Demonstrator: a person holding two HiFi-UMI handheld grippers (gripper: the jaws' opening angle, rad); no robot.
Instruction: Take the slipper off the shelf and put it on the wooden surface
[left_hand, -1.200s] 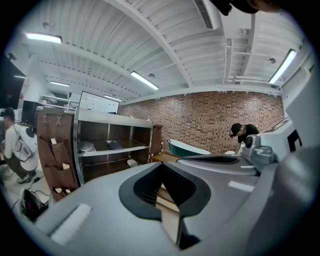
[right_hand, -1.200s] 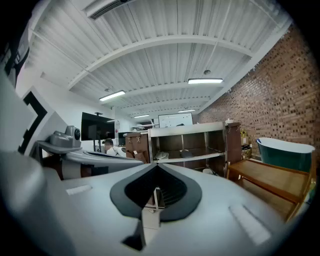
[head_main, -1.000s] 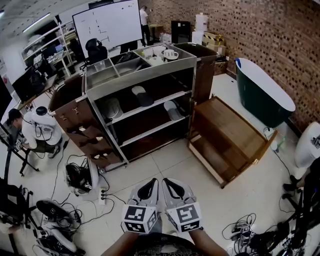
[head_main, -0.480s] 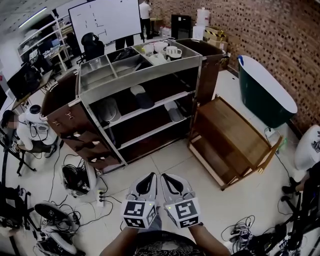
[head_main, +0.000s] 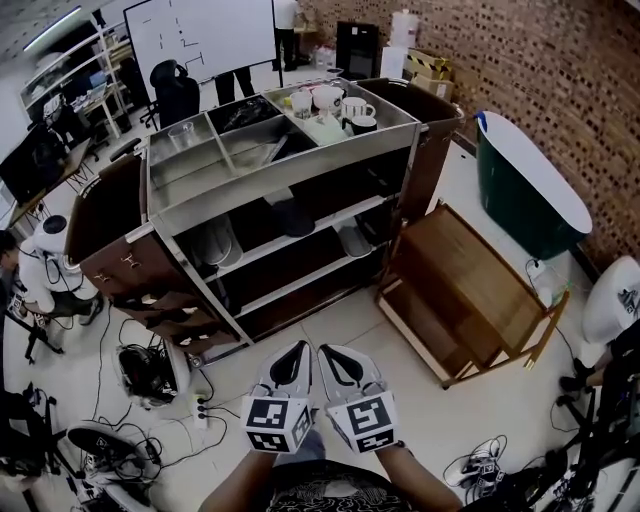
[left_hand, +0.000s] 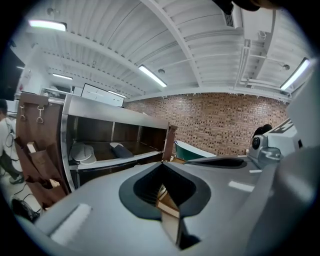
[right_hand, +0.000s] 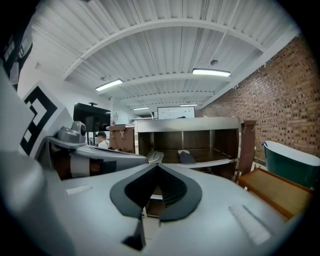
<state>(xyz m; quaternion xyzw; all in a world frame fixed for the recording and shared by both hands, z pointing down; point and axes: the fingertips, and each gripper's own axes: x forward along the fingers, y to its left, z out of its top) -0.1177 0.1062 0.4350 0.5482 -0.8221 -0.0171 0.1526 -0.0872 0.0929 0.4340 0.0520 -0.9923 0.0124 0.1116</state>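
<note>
Slipper (right_hand: 186, 156): dark, likely soft, light; ahead of my jaws on shelf (right_hand: 220, 162). Pinch its side edge. Left gripper (left_hand: 162, 165), right gripper (right_hand: 156, 167): closed, empty.

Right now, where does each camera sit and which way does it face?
Head view: on the person's head, facing steeply down at the shelf and wooden surface; shows forearms, left hand-held gripper and right hand-held gripper.
Left gripper view: on the left hand-held gripper, facing along its shut jaws at the shelf; right one alongside.
Right gripper view: the same, mirrored; left one alongside.
Both gripper views share the dark slipper.
</note>
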